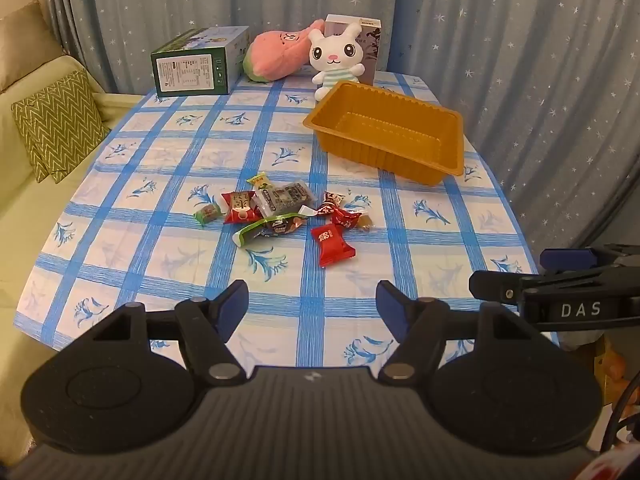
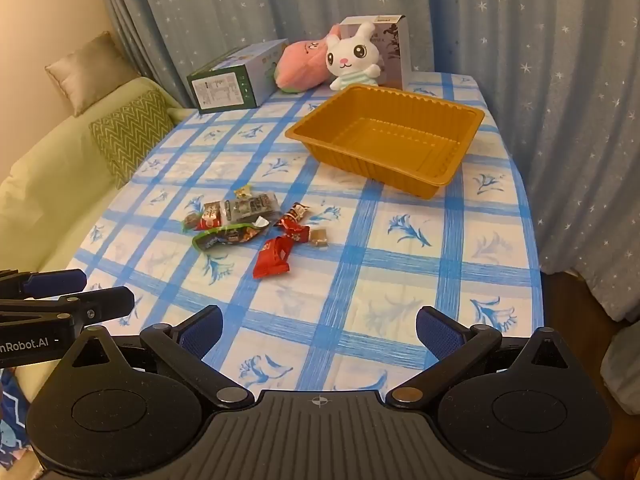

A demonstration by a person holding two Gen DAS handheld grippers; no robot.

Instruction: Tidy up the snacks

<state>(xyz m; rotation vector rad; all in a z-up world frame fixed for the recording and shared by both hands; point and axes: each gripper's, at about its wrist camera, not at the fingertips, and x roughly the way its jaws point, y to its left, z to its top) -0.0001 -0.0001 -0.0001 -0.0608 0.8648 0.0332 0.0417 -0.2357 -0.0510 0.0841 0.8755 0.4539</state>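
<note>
Several wrapped snacks lie in a loose heap at the middle of the blue-checked tablecloth. Nearest to me is a red candy packet. An empty orange plastic tray stands beyond the heap, to its right. My left gripper hovers open over the near table edge, well short of the snacks. My right gripper is also open with nothing between its fingers, and shows at the right edge of the left wrist view.
At the table's far end stand a green box, a pink plush, a white rabbit plush and a grey box. A sofa with cushions runs along the left. Starry curtains hang behind.
</note>
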